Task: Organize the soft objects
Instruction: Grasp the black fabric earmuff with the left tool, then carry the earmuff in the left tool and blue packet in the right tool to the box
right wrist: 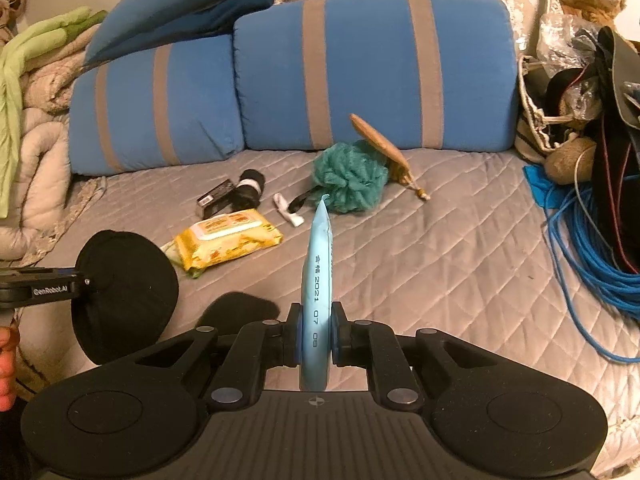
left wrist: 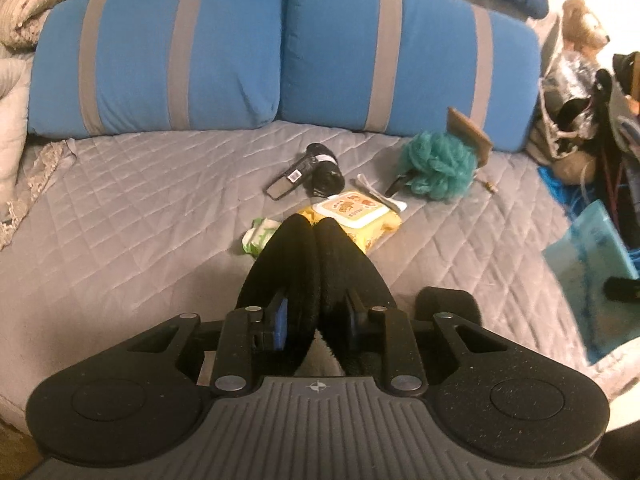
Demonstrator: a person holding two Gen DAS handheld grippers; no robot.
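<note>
Clamping a folded black fleece pad [left wrist: 316, 264] between pressed-together fingers, the left gripper [left wrist: 316, 236] hides part of the yellow wipes pack [left wrist: 360, 216] on the grey quilted bedspread [left wrist: 140, 220]; the right gripper [right wrist: 316, 332] pinches a light-blue plastic pouch [right wrist: 320, 264] edge-on, its face unreadable.

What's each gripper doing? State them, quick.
Left gripper: shut on a black pad.
Right gripper: shut on a blue packet.

black earmuffs [left wrist: 316, 272] | pinched, lifted || blue pouch [right wrist: 319, 280] | edge-on, possibly wipes
</note>
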